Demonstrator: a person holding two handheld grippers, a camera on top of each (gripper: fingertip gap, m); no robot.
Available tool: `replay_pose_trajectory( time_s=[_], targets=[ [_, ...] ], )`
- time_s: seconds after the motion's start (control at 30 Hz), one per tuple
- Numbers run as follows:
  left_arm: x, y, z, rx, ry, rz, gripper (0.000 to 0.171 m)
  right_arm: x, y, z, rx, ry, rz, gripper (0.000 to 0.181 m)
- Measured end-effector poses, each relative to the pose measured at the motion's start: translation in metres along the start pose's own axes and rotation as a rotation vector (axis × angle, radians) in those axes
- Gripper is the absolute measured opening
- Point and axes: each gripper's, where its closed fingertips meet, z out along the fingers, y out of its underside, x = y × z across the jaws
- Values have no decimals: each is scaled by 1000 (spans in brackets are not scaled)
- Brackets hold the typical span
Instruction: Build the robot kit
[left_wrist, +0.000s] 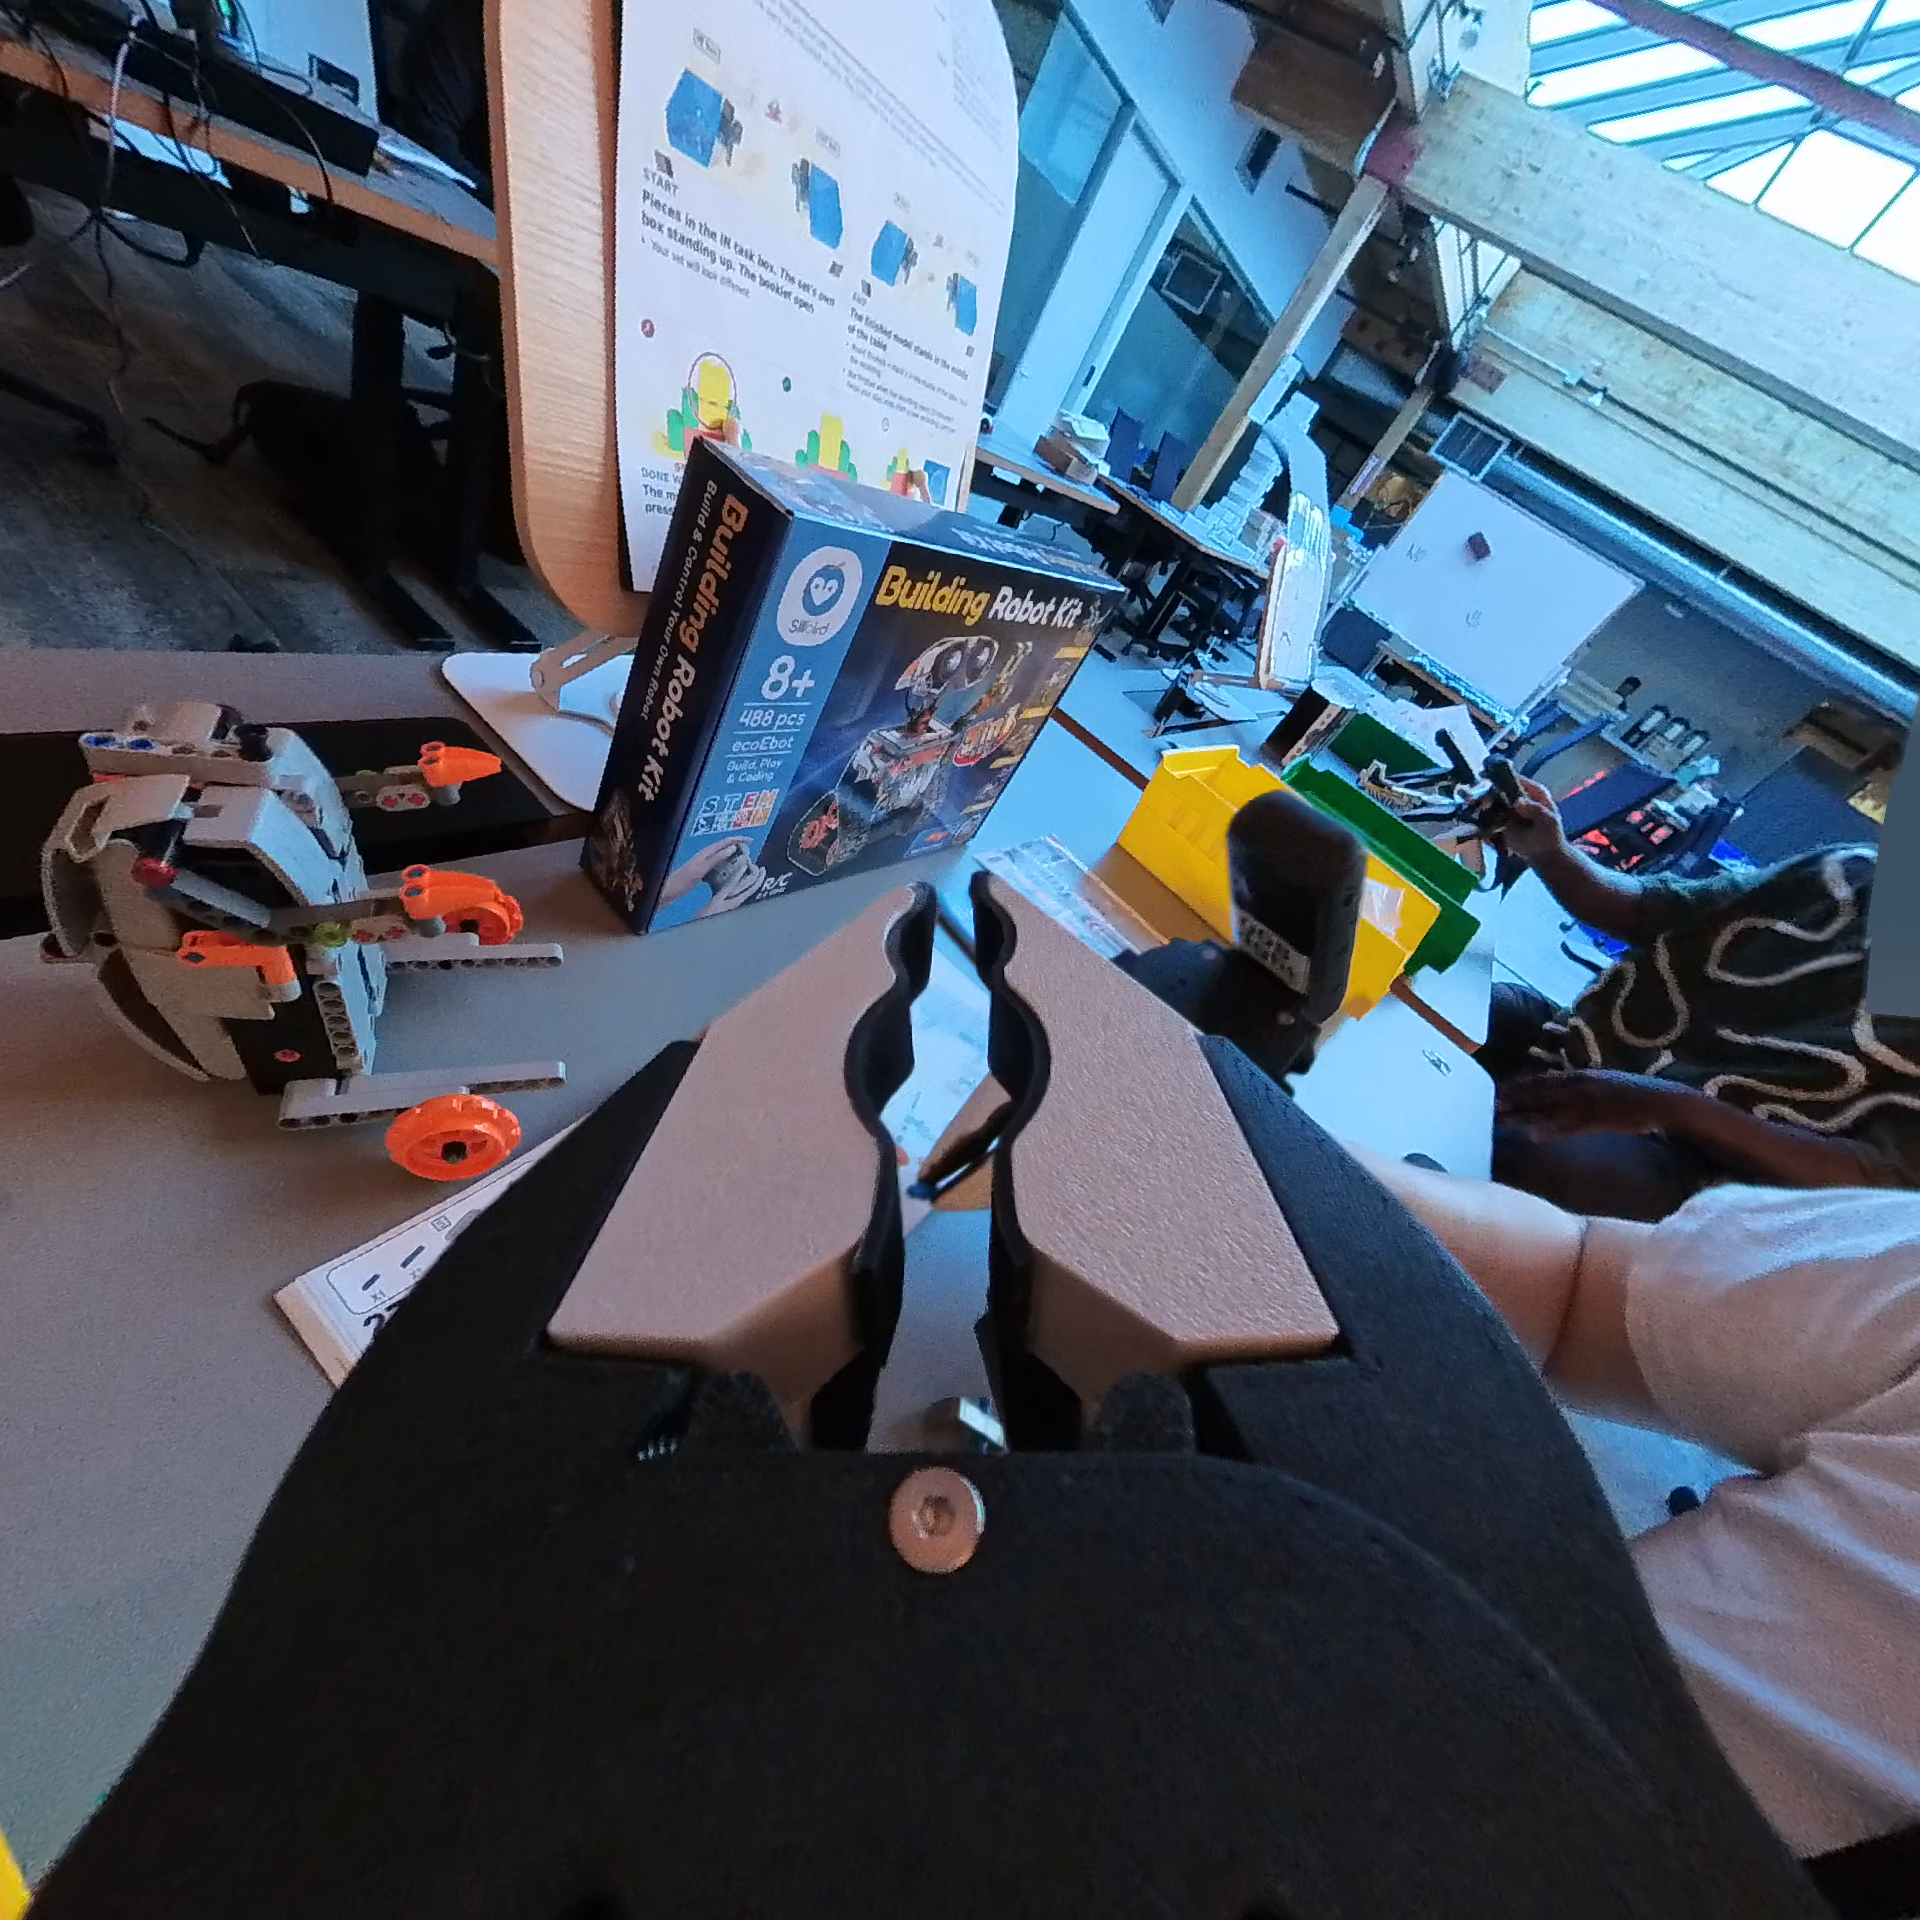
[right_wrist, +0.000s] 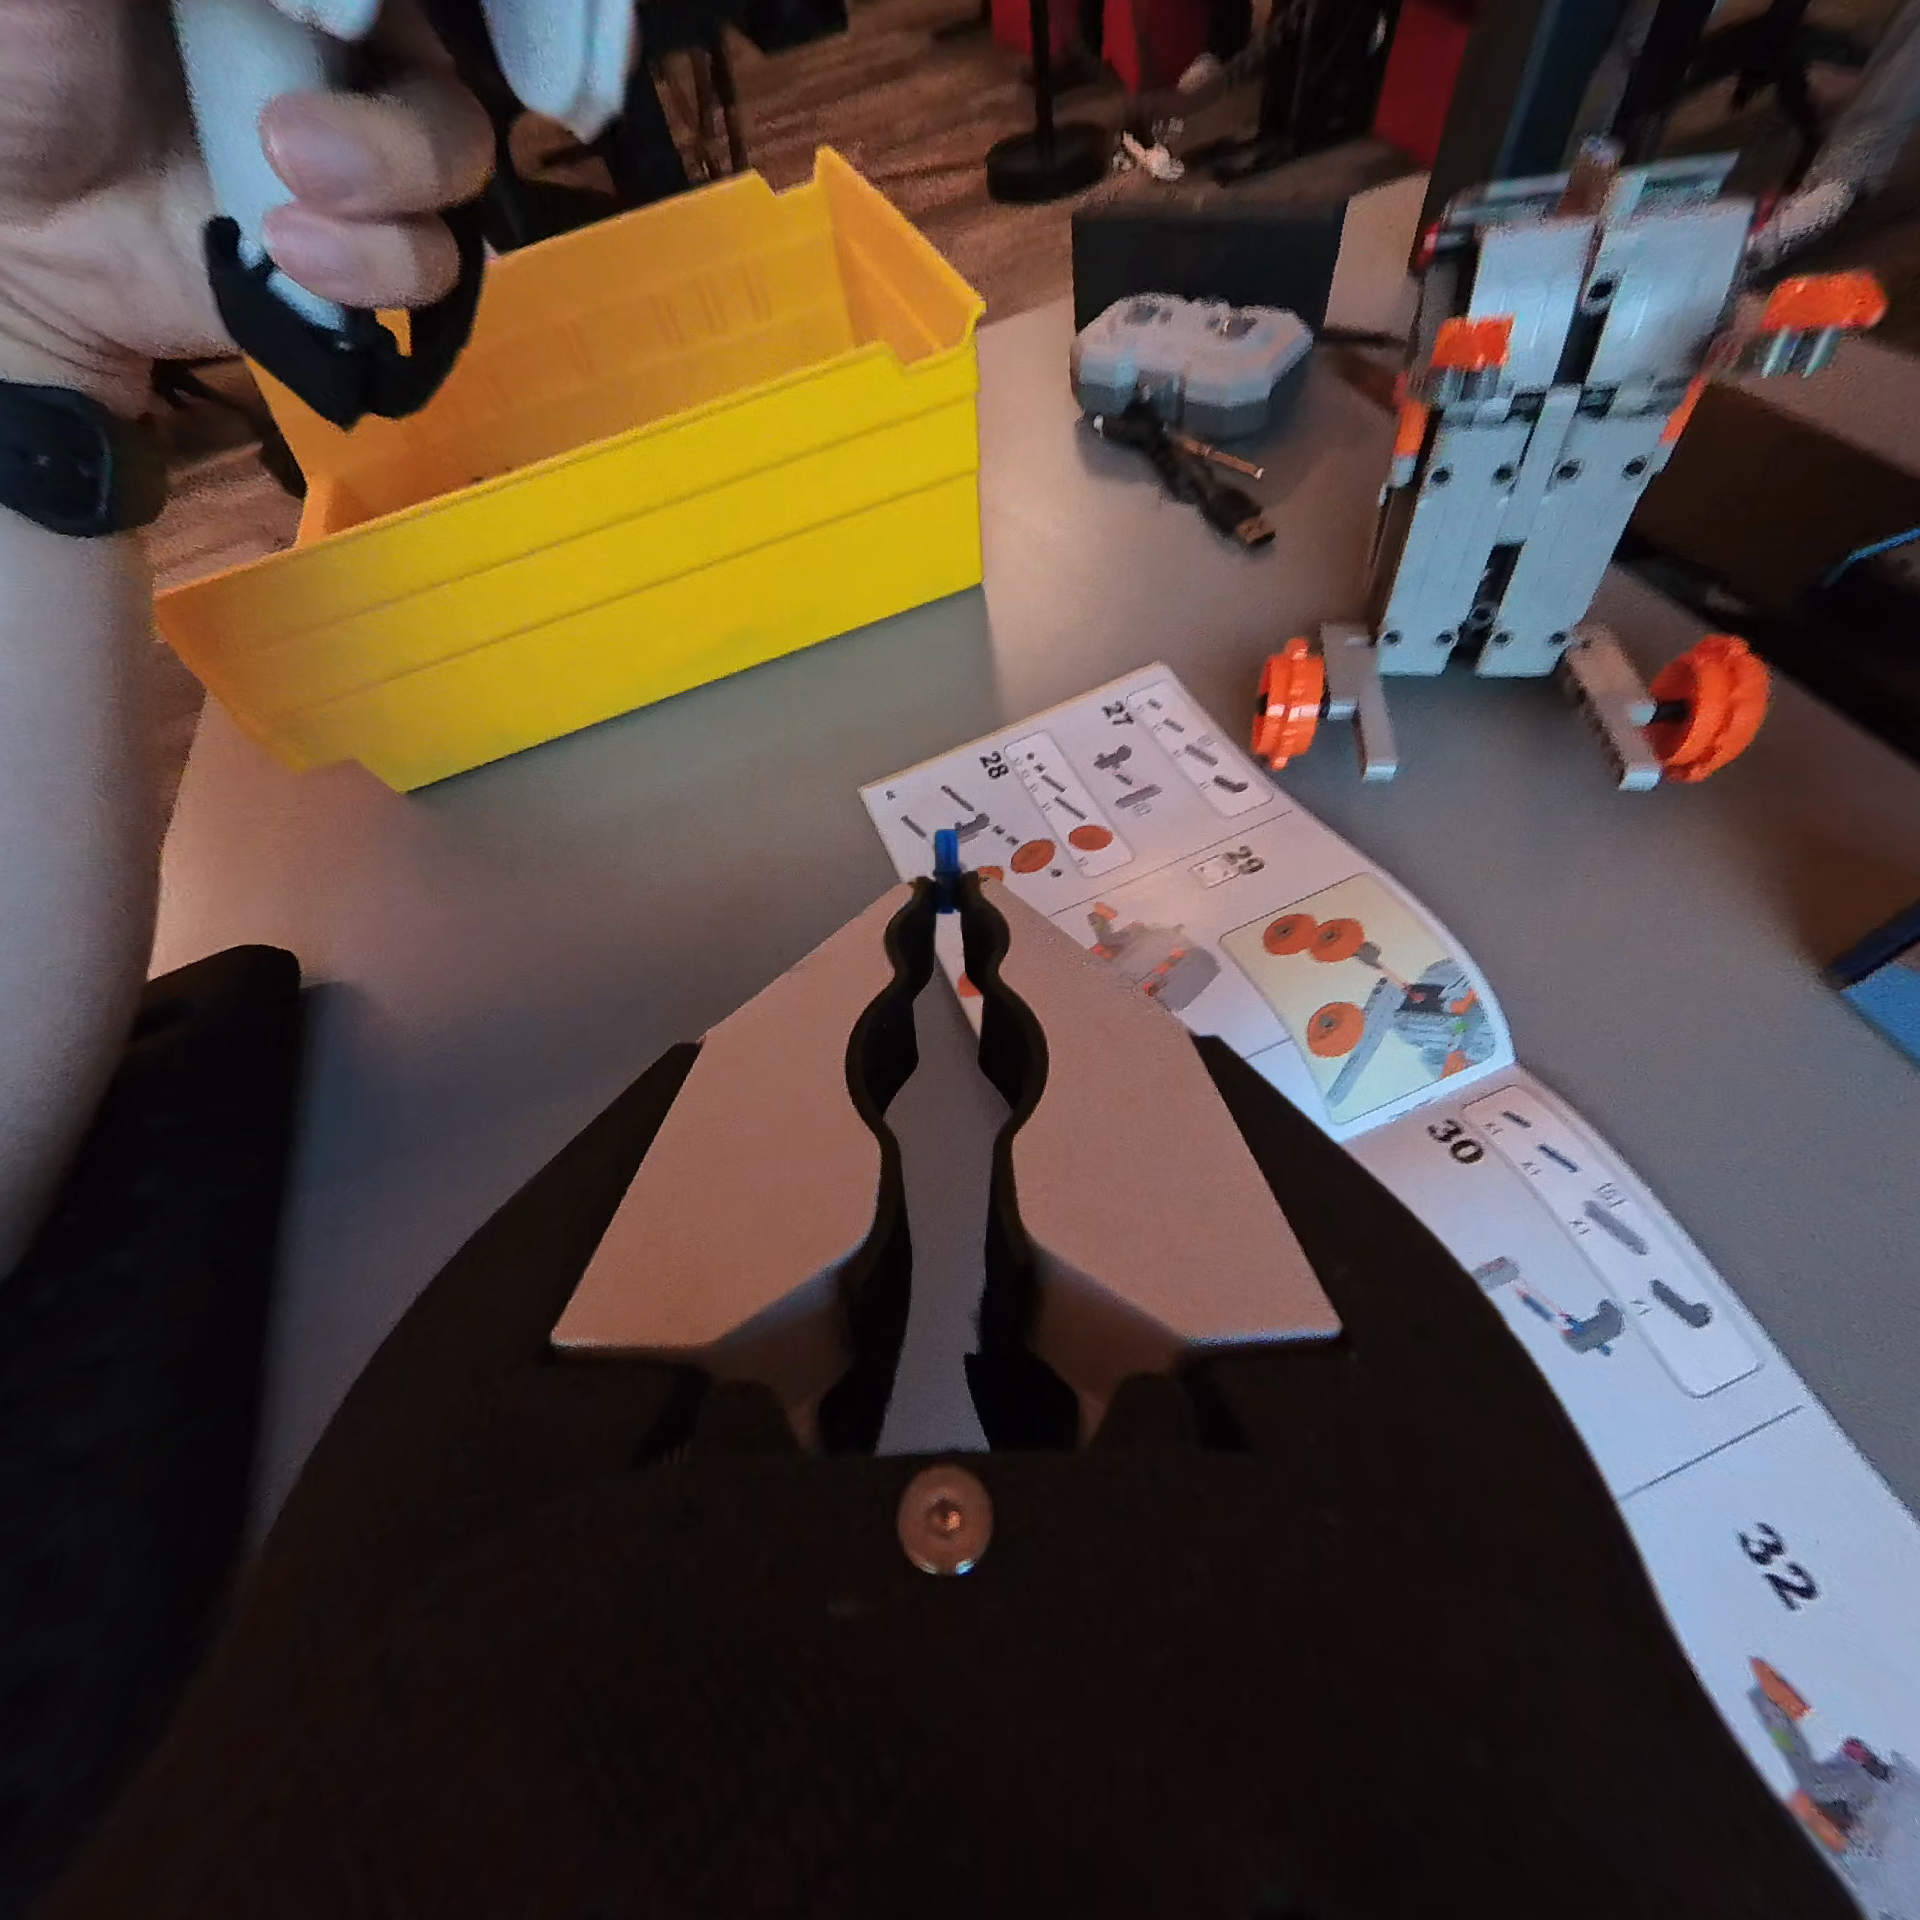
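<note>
My right gripper (right_wrist: 943, 883) is shut on a small blue pin (right_wrist: 945, 854) and holds it just above the open instruction booklet (right_wrist: 1195, 935) on the grey table. Its tips and the pin also show through my left gripper's gap in the left wrist view (left_wrist: 918, 1188). My left gripper (left_wrist: 951, 891) is nearly closed, with only a narrow gap, and holds nothing. It hangs above the table, right of a grey and orange brick robot model (left_wrist: 239, 904). In the right wrist view the model (right_wrist: 1558, 447) stands beyond the booklet.
A yellow bin (right_wrist: 623, 499) stands at the far left of the table, with a green bin (left_wrist: 1392, 842) behind it. A blue kit box (left_wrist: 831, 686) stands before an instruction board (left_wrist: 810, 260). A grey control unit (right_wrist: 1190, 358) with a cable lies behind. Another person (left_wrist: 1745, 987) sits to the right. About 15 cm separates my left fingertips from my right. My right tips are roughly 20 cm from the model (right_wrist: 1558, 447).
</note>
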Motion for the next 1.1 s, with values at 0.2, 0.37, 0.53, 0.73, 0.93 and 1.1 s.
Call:
replay_pose_trajectory(
  time_s=[0.2, 0.37, 0.53, 0.73, 0.93, 1.1],
  targets=[
    [-13, 0, 0, 9, -47, -21, 4, 8, -7, -6, 96, 38, -34, 4],
    [-19, -5, 6, 57, -41, -84, 3, -1, -15, -8, 217, -78, 100, 4],
    [-27, -22, 2, 165, -107, -64, 3, 3, -12, -11, 236, -103, 148, 4],
    [-64, -2, 0, 86, -270, -119, 3, 22, 8, -13, 85, -28, 28, 4],
    [-67, 2, 0, 27, -346, -30, 0, -39, 42, 1, -173, -291, -24, 4],
    [-70, 5, -7, 12, -363, -28, 0, -59, 77, -9, -451, -303, -256, 4]
  ],
)
